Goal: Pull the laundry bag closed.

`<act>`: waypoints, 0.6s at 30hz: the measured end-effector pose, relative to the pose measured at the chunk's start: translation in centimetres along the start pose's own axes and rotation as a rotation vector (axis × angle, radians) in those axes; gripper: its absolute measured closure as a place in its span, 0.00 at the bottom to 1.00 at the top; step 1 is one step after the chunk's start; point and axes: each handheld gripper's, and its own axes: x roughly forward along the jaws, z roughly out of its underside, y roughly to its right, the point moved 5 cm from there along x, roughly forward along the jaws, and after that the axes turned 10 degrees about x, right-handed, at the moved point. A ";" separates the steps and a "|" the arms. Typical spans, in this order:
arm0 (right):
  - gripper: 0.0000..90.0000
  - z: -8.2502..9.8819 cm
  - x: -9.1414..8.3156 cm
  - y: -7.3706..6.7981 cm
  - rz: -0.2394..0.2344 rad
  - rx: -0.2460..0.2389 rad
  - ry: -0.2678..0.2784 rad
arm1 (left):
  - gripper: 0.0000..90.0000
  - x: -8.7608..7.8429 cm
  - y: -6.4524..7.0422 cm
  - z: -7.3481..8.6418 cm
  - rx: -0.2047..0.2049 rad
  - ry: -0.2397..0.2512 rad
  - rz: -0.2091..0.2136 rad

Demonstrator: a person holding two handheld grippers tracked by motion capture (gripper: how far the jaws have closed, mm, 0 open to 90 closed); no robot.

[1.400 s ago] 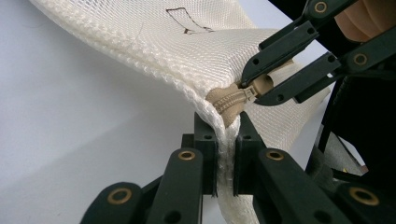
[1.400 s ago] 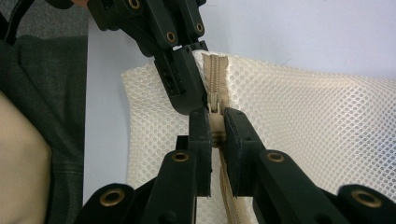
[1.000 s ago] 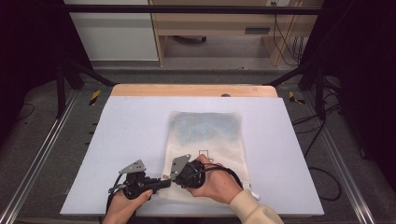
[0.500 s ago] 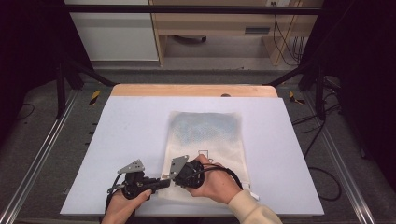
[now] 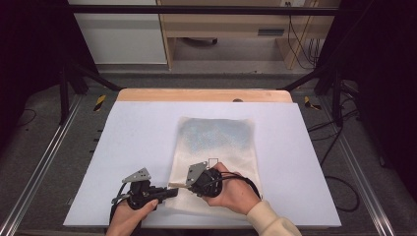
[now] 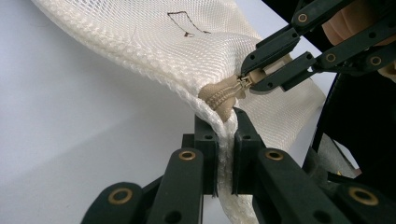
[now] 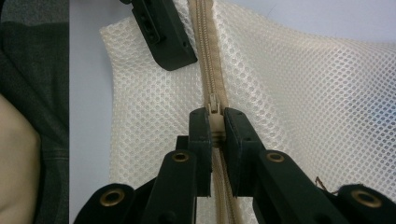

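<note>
- Left hand-held gripper (image 6: 223,140): jaws closed on the mesh bag (image 6: 187,56) edge, at the end of the zip (image 6: 219,95).
- Right hand-held gripper (image 7: 215,126): jaws pinched on the zip pull (image 7: 215,122).
- Mesh bag lies flat on the white worktop (image 5: 137,132), near edge, centre-right; both grippers at its near-left corner.

A lab: framed table (image 5: 147,123), trailing cables (image 5: 300,34).
</note>
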 end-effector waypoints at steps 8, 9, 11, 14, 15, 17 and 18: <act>0.91 0.5 -0.1 0.0 -0.006 0.011 0.000 | 0.93 0.1 0.0 0.1 0.006 -0.008 -0.001; 0.91 0.5 -0.1 0.0 -0.007 0.008 -0.001 | 0.93 0.1 0.0 0.1 0.006 -0.010 -0.001; 0.91 0.6 -0.1 0.0 -0.009 0.006 0.002 | 0.93 0.1 0.1 0.1 0.011 -0.012 -0.005; 0.91 0.9 -0.2 0.0 -0.011 0.013 0.004 | 0.92 0.1 0.1 0.1 0.010 -0.011 -0.004; 0.91 0.9 -0.2 0.0 -0.011 0.016 0.005 | 0.93 0.2 0.1 0.1 0.010 -0.012 -0.002; 0.91 1.0 -0.4 0.0 -0.011 0.017 0.008 | 0.92 0.2 0.2 0.2 0.009 -0.011 0.000; 0.91 1.0 -0.4 0.0 -0.011 0.014 0.009 | 0.92 0.2 0.2 0.1 0.009 -0.010 0.001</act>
